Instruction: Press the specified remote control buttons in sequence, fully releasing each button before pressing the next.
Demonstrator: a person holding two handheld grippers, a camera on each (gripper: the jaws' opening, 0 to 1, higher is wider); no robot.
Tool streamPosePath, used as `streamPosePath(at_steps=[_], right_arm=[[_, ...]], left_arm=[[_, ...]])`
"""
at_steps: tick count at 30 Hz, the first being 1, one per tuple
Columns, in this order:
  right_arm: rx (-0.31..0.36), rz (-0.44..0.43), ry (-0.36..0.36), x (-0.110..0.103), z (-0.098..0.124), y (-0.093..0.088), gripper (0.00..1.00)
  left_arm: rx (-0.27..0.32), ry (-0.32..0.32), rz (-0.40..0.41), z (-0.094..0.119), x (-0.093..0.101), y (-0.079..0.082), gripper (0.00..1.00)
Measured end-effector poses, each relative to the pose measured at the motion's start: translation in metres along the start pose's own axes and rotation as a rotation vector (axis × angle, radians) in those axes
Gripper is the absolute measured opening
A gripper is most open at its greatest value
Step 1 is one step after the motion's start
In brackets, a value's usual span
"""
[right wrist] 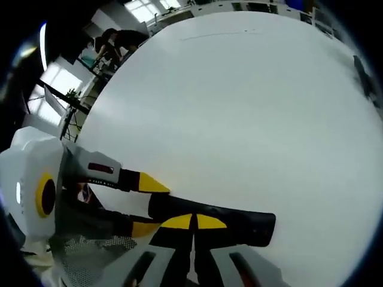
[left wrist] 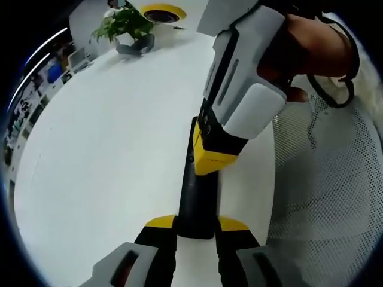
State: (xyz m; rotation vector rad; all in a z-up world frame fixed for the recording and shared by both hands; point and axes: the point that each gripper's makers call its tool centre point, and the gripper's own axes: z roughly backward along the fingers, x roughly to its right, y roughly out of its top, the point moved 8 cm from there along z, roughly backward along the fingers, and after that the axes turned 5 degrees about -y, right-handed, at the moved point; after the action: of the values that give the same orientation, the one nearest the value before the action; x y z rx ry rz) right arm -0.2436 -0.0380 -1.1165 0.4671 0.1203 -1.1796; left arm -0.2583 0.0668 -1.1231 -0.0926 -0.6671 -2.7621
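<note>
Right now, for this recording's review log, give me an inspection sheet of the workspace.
Surface: white table, round-edged.
Job's things: black remote lying flat on the table.
Clutter: potted plant and yellow-rimmed round object at the far edge.
Grippers: left tool shut on the remote's near end; right tool shut, tips down on the remote.
Cables: nothing seen.
Surroundings: white mesh chair beside the table; windows beyond.

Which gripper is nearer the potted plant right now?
Right. The right gripper presses on the remote partway toward the plant; the left gripper clamps the remote's near end, farther back.
</note>
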Motion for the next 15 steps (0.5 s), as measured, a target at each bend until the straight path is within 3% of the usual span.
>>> streamPosePath(at_steps=[5, 15], right_arm=[[-0.013, 0.001, 0.035, -0.008, -0.003, 0.000, 0.00], [0.002, 0.060, 0.000, -0.011, -0.002, -0.005, 0.00]], left_arm=[[0.001, 0.004, 0.004, 0.000, 0.000, 0.000, 0.24], [-0.005, 0.005, -0.003, 0.000, 0.000, 0.001, 0.24]])
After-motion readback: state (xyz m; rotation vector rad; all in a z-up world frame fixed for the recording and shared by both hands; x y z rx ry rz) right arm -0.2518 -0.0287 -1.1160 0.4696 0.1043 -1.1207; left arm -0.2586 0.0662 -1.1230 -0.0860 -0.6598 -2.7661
